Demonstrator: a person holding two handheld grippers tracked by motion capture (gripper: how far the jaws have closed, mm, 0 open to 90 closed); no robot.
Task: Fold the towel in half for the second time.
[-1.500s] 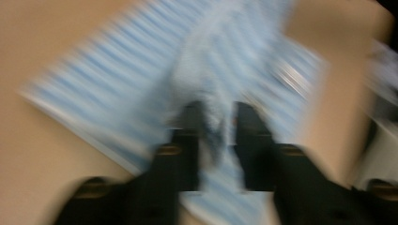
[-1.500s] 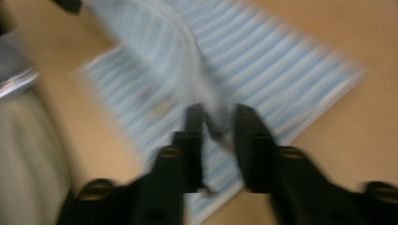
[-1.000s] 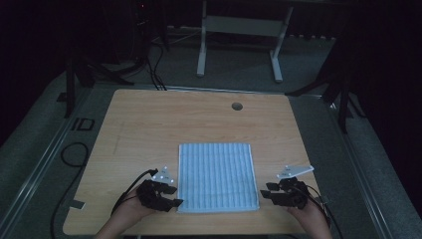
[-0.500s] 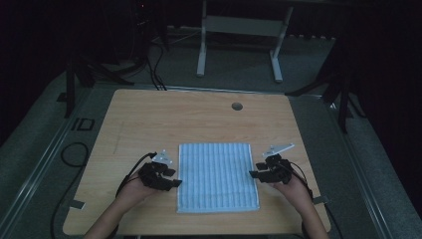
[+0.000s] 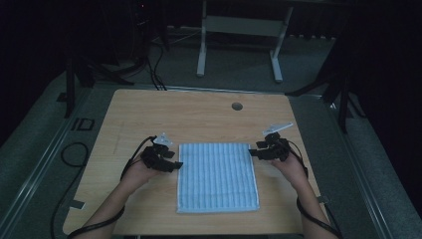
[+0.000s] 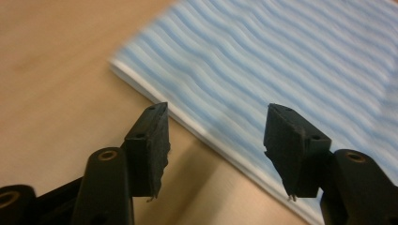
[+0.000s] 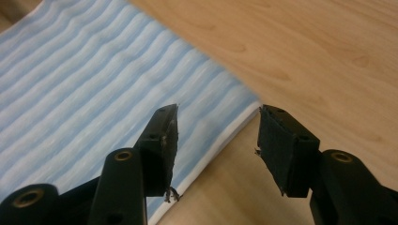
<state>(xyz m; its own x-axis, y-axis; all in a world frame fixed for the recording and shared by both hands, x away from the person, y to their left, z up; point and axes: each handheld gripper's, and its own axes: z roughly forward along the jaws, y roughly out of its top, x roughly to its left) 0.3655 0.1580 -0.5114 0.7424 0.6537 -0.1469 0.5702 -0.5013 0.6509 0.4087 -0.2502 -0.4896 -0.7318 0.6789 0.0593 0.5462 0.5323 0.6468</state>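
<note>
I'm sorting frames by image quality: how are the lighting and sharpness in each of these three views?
High view: dim and dark all round, with only the wooden table and blue striped towel modestly lit. Left gripper view: bright and warm, jaws sharp, the towel's corner smeared by blur. Right gripper view: equally bright, jaws crisp, the towel edge soft against the wood.

The table (image 5: 199,114) is pale wood-grain, smooth and matt. The towel (image 5: 217,177) is ribbed cloth, blue-and-white striped, with a plain white hem. The left gripper (image 6: 216,140) looks matt black plastic, its pads (image 6: 157,140) frayed.
</note>
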